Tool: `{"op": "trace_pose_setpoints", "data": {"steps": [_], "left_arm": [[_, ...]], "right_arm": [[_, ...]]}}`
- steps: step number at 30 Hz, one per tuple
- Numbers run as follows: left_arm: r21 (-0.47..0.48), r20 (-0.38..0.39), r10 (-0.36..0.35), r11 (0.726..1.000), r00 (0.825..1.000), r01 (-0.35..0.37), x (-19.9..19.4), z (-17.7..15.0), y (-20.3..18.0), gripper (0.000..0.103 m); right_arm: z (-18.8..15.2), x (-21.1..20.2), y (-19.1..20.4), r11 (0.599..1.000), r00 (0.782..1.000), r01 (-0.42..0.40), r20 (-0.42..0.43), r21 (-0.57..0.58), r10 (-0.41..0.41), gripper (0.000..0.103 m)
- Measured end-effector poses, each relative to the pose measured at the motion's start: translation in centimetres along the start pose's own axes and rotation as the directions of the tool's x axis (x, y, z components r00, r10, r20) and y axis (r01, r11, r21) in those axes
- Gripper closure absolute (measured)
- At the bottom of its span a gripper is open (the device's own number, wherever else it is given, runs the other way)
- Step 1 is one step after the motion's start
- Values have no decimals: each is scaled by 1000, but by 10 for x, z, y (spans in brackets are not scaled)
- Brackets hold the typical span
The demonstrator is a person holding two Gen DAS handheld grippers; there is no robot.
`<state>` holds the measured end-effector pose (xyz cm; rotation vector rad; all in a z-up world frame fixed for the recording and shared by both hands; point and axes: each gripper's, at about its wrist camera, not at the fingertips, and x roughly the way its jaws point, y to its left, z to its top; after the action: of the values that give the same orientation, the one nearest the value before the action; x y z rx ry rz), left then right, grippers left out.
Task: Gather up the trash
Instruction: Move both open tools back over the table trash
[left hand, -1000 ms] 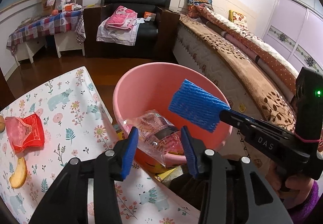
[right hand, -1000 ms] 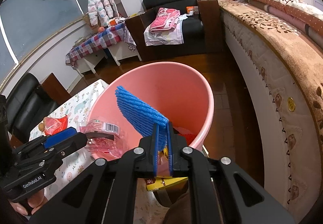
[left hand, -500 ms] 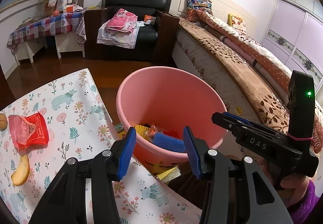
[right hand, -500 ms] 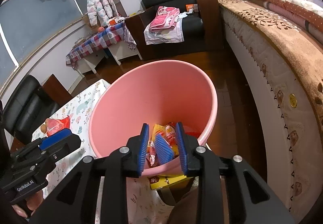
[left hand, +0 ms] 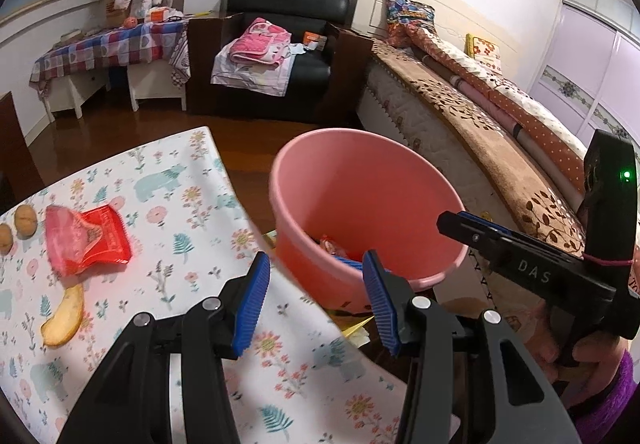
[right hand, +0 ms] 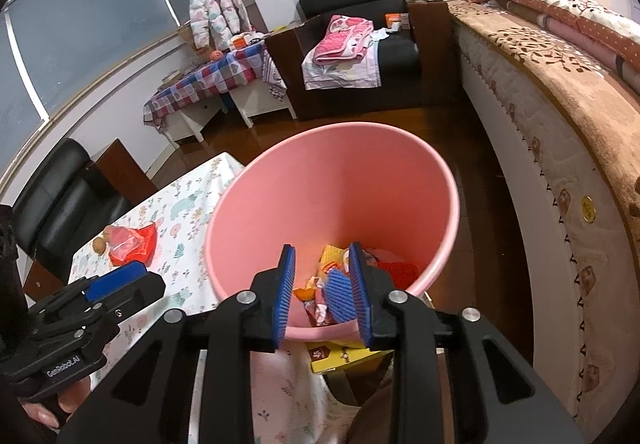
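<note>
A pink bucket (left hand: pixel 360 171) stands beside the table (left hand: pixel 168 203); it also shows in the right wrist view (right hand: pixel 332 179). Inside lie wrappers and a blue foam net (right hand: pixel 339 300). My left gripper (left hand: pixel 316 296) is open and empty over the table's edge, next to the bucket. My right gripper (right hand: pixel 322 294) is open and empty just above the bucket's near rim. A red snack wrapper (left hand: pixel 86 238) and a peel piece (left hand: pixel 64 318) lie on the table at the left.
Two walnuts (left hand: pixel 25 219) sit at the table's left edge. A yellow box (right hand: pixel 340 356) lies under the bucket. A bed (left hand: pixel 480 131) runs along the right. A black armchair (left hand: pixel 280 43) with clothes stands at the back.
The blue foam net left my right gripper and the clear wrapper left my left gripper; both dropped into the bucket. Both grippers have drawn back a little and stand open.
</note>
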<state>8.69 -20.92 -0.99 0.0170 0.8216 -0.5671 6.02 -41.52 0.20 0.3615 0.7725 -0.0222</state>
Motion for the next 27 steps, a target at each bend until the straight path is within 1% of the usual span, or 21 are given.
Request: {"op": "trace_pose_setpoints", "data": {"steps": [6, 10, 14, 17, 20, 27], "left_arm": [[-38, 12, 41, 998, 999, -41, -16, -9, 22, 55], [-59, 20, 83, 995, 996, -82, -29, -18, 40, 55], [-79, 29, 132, 988, 991, -129, -43, -27, 58, 55], [-107, 31, 167, 981, 985, -163, -54, -35, 74, 55], [-156, 35, 192, 970, 981, -185, -66, -42, 93, 55], [-241, 27, 268, 937, 963, -254, -86, -59, 134, 55]], "right_arm": [[-1, -4, 22, 998, 999, -37, 3, -49, 37, 75], [-3, -4, 35, 995, 998, -61, 2, -77, 61, 75], [-6, 0, 48, 992, 997, -75, -17, -98, 73, 75], [-9, 1, 54, 990, 996, -88, -28, -108, 86, 75], [-12, 4, 64, 986, 994, -109, -38, -123, 105, 75], [-18, 12, 86, 975, 987, -158, -68, -156, 148, 75]]}}
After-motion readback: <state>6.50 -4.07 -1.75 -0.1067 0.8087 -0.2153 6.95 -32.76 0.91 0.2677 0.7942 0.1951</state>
